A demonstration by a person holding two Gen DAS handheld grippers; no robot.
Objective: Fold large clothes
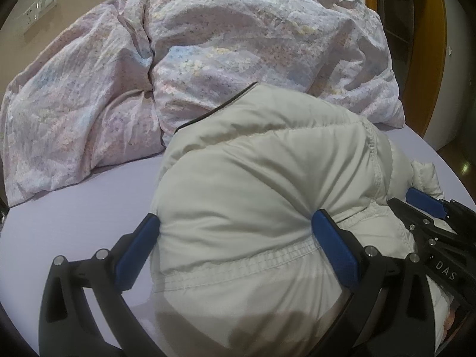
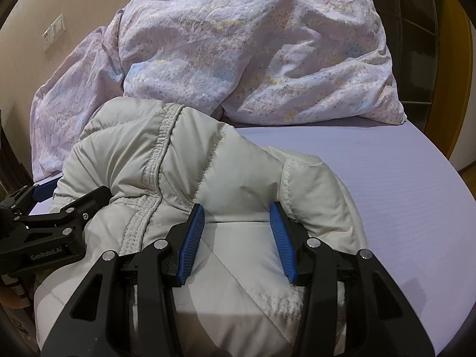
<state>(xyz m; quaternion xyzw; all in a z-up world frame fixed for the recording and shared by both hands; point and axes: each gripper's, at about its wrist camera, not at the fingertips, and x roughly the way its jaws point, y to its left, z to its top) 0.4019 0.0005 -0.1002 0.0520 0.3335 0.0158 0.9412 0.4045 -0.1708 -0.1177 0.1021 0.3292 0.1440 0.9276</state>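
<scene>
A cream puffy quilted jacket (image 1: 261, 172) lies bunched on the lilac bed sheet (image 1: 89, 208); it also shows in the right wrist view (image 2: 166, 160). My left gripper (image 1: 235, 229) stands wide, its blue pads (image 1: 136, 250) pressing either side of a thick fold of the jacket. My right gripper (image 2: 238, 217) is narrower, its blue pads (image 2: 192, 238) set around another puffy fold near the jacket's edge. Each gripper shows in the other's view, the right one at the far right (image 1: 428, 208) and the left one at the far left (image 2: 44, 223).
A crumpled floral lilac duvet (image 1: 208, 59) is heaped behind the jacket, also in the right wrist view (image 2: 253, 53). Bare sheet (image 2: 401, 193) lies to the right. A beige wall with sockets (image 1: 38, 9) is at left, a wooden door frame (image 1: 425, 44) at right.
</scene>
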